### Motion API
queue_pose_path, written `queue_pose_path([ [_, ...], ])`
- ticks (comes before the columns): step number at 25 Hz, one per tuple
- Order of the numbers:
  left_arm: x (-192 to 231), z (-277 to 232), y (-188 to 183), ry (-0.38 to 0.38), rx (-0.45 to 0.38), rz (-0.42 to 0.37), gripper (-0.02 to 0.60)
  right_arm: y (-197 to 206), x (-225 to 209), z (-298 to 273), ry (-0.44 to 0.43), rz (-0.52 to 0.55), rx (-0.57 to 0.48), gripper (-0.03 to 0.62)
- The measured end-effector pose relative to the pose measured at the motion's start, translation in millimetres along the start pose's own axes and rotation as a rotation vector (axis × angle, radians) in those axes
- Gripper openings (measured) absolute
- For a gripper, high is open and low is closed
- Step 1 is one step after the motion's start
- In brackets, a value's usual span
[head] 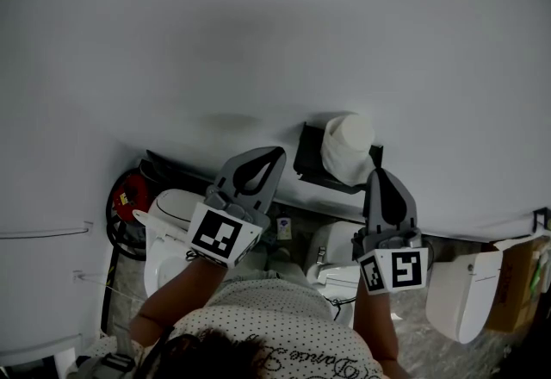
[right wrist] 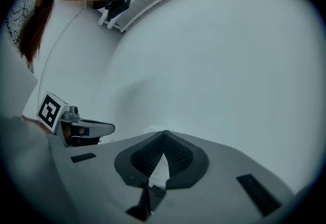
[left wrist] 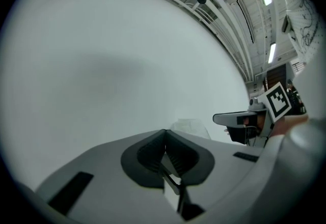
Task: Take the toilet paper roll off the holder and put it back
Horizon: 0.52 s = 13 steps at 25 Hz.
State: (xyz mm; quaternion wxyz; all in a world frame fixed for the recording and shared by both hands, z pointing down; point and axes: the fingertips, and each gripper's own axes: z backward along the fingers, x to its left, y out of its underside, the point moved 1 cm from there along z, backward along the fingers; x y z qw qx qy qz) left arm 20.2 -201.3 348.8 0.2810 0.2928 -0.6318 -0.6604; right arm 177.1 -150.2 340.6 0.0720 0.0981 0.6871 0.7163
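The toilet paper roll (head: pixel 347 147) sits on its black holder (head: pixel 310 153), up on the white wall (head: pixel 258 41). Nothing is touching it.

The left gripper (head: pixel 277 152) points at the wall, just to the left of the holder. Its jaws are pressed together with nothing between them. The left gripper view shows the two dark pads (left wrist: pixel 153 154) meeting at the tip, and a bit of the white roll peeks up behind them.

The right gripper (head: pixel 379 172) is just below the roll, on its right side, and does not touch it. Its jaws are also squeezed together and hold nothing, as the right gripper view shows.

Each gripper has a marker cube (head: pixel 222 233) with black and white squares on it. These are patterns, not words.

The person's spotted shirt (head: pixel 284 326) has some curly writing on it. It is too dark and too cut off to read.

Down on the floor are white toilets (head: pixel 168 226). There is a red thing (head: pixel 127 193) at the left and a brown box (head: pixel 516 282) at the right. No print on the box can be read.
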Motion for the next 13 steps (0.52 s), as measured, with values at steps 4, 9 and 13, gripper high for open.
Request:
queue_pose_path([
  [4,-2.0,-0.9,1.6,0.006,-0.001,-0.004,0.005,-0.2,-0.7,1.8,0.011,-0.005,0.0,0.011],
  [9,-5.7,-2.4,-2.1,0.016,-0.007,-0.009,0.005,0.3,-2.9,6.0,0.024,-0.019,0.007,0.009],
  [13,-8.5,-3.7,-2.5,0.023,-0.003,0.001,0.004,1.6,-3.0,7.0,0.024,-0.038,0.013,0.009],
])
